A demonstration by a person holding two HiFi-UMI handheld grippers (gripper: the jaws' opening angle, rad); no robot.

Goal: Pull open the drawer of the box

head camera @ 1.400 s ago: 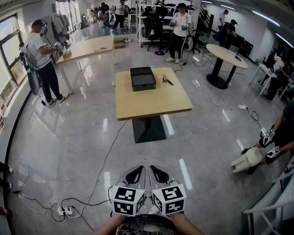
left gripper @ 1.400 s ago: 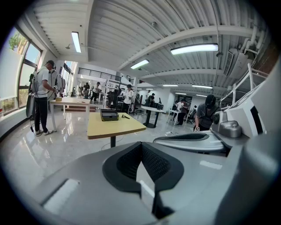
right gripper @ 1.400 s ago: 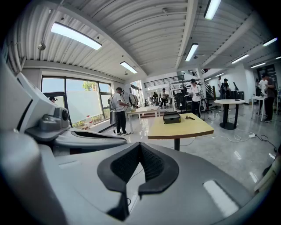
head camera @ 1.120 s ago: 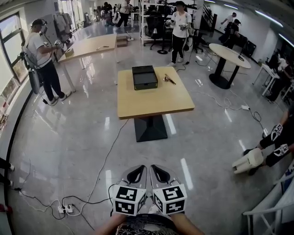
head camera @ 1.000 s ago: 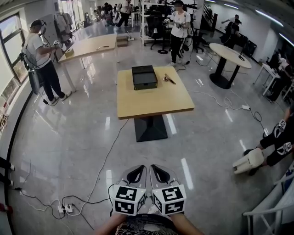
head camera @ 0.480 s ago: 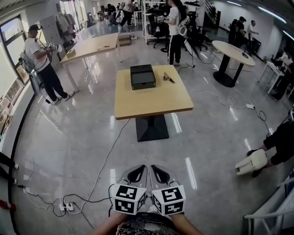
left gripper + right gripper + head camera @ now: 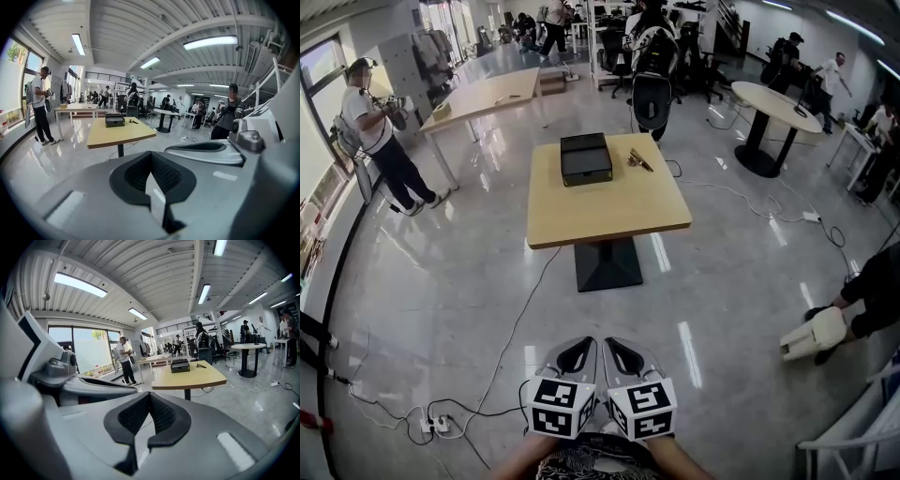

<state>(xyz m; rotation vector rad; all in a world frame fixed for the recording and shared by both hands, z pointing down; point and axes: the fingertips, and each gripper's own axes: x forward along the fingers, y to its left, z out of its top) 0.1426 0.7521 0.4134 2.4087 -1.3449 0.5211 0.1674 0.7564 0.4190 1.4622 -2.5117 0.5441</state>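
Grey floor (image 7: 441, 309) lies beneath both claws, held side by side close to the body. The left claw (image 7: 581, 345) and right claw (image 7: 617, 345) each have jaws pressed together, empty. Well ahead, the black box (image 7: 586, 158) sits at the far end of the wooden surface (image 7: 609, 211).

The head camera looks forward and steeply down over the floor, with the left gripper (image 7: 584, 341) and right gripper (image 7: 612, 341) close beneath it at the bottom edge. Each gripper camera sits low, looking along its own jaws, level across the room. All three views share the distant table (image 7: 609, 202) and the box (image 7: 586, 157) on it.
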